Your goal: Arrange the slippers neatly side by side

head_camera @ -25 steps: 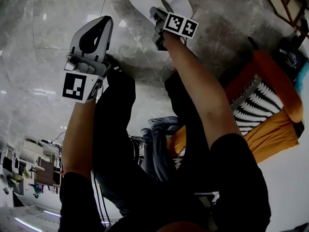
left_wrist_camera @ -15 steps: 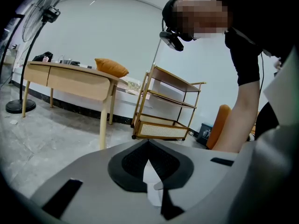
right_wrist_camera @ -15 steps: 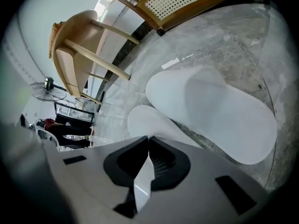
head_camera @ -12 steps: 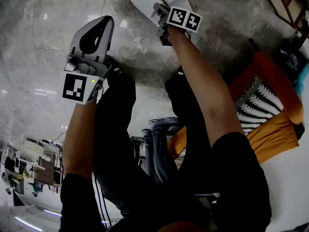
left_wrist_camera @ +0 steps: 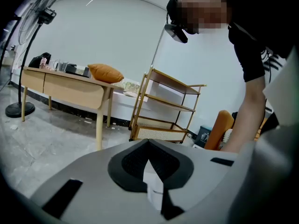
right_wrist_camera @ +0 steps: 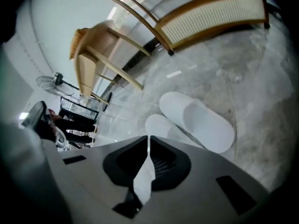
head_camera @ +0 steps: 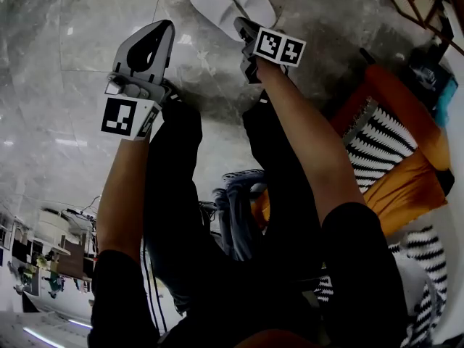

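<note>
White slippers [head_camera: 233, 3] side by side on grey marble floor [head_camera: 94, 35]

An orange cushion [left_wrist_camera: 105, 73] lies on a wooden desk [left_wrist_camera: 70, 90] beside a rattan shelf rack [left_wrist_camera: 156, 133].

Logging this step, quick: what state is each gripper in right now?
Left gripper: closed, empty.
Right gripper: jaws have just been opening, now a crack apart, nothing between them.

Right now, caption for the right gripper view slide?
Two white slippers side by side on marble floor, beyond the right hand-held gripper, its empty jaws just opening.
</note>
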### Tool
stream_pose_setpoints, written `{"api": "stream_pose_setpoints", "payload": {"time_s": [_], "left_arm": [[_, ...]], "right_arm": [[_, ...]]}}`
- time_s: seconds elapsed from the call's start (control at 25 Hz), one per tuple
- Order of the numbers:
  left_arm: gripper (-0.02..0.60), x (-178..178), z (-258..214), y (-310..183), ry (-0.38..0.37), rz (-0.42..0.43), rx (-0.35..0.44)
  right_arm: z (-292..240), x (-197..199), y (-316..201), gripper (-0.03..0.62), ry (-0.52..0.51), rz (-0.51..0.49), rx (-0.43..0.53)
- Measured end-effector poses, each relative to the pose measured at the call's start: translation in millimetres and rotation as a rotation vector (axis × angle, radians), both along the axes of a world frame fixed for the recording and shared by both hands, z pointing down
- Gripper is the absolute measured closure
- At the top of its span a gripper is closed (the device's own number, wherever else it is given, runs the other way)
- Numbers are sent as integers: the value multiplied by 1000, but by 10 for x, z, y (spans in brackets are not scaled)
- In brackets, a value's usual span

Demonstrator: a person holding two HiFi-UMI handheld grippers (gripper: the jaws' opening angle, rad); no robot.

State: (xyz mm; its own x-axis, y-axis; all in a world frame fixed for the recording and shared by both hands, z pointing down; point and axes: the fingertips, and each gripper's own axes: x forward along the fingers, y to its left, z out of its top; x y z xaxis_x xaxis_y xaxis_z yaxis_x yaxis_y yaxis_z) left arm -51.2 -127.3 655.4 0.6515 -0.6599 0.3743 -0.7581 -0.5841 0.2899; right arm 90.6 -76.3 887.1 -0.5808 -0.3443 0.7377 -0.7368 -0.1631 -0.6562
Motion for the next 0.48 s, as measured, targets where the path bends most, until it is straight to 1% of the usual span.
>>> {"api": "stream_pose_setpoints", "payload": {"time_s": [0.08,0.2,0.32,0.48], "left_arm": [[568,50,-219,-24,0,-4,-10],[568,177,-691,-97,11,17,6],[568,275,-1307,-145,24,47,22],[568,333,-2232,-154,61,81,50]], "right_arm": [[-562,114,-93,560,33,-51,142],[-1620,223,-365,563,75,-113,386],[-2819,266,-574,563,107,-117,592],[-4369,320,-699,563,168,-101,806]]}}
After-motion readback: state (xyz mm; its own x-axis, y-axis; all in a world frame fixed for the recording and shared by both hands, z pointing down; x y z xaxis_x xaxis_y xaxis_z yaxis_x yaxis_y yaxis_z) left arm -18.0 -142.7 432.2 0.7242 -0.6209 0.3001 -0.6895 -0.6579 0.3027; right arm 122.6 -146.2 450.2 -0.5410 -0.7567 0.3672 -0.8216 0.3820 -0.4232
